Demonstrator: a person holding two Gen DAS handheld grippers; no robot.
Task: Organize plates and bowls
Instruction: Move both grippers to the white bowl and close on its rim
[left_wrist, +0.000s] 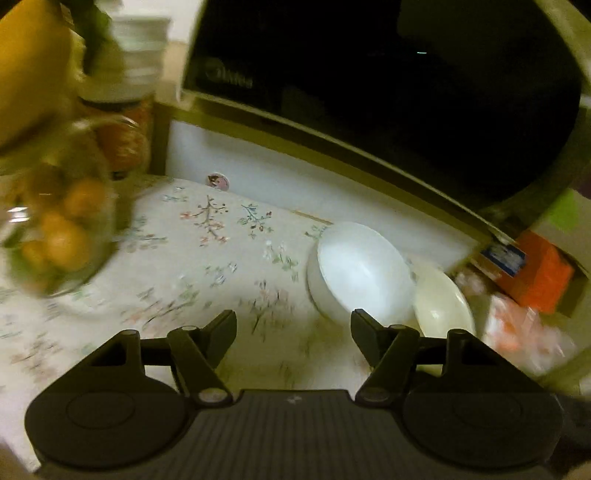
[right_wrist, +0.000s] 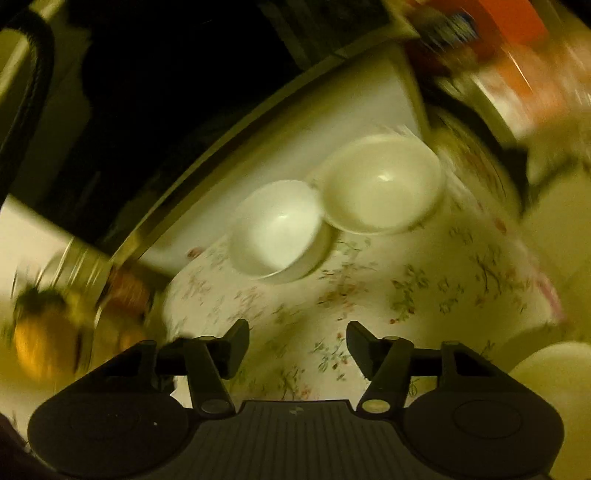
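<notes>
Two bowls stand side by side on a floral tablecloth (left_wrist: 207, 254), close under a dark microwave. The white bowl (left_wrist: 360, 271) (right_wrist: 277, 229) sits left of the cream bowl (left_wrist: 441, 306) (right_wrist: 382, 184), and their rims touch or nearly touch. My left gripper (left_wrist: 293, 332) is open with nothing between its fingers, a little short and left of the white bowl. My right gripper (right_wrist: 297, 343) is open too, empty, nearer than both bowls over the cloth. A pale round rim (right_wrist: 557, 373), perhaps a plate, shows at the right edge of the right wrist view. Both views are blurred.
The black microwave (left_wrist: 388, 81) on a shelf overhangs the back of the table. A glass jar of orange fruit (left_wrist: 62, 229) and stacked white dishes (left_wrist: 140, 40) stand at the left. An orange box (left_wrist: 535, 273) and packets crowd the right.
</notes>
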